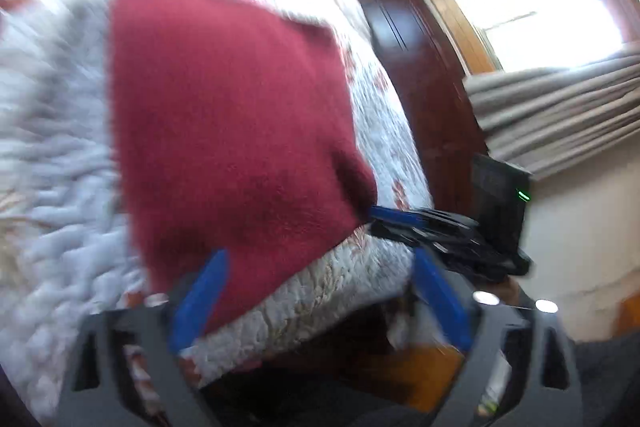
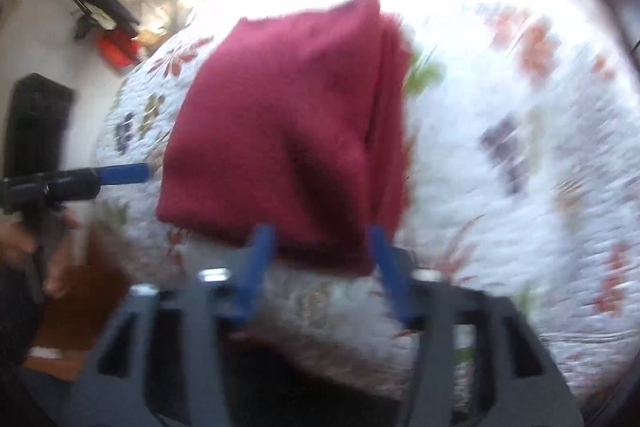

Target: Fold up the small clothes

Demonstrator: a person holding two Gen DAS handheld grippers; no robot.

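**Red cloth lies dead ahead of both tongs, at the bed's near edge**

The right tongs (image 2: 320, 239) stand wide open, holding nothing, their two blue fingers straddling the near hem of the red cloth (image 2: 288, 131); whether the tips touch the fabric is lost in blur. The left tongs (image 1: 320, 267) are likewise spread and empty, one finger against the cloth's near corner, the other out over the bed's (image 1: 320, 291) edge. In the right wrist view, the left tongs' blue finger reaches the cloth's left side from beyond the bed.

The cloth already looks folded, a thick doubled edge along its right side, and it lies near the bed's front edge on the flowered quilt (image 2: 520, 147). Its long axis runs away from the right tongs toward the far side of the bed. I judge the right tongs nearer and squarer to the hem, so any next fold likely starts there.
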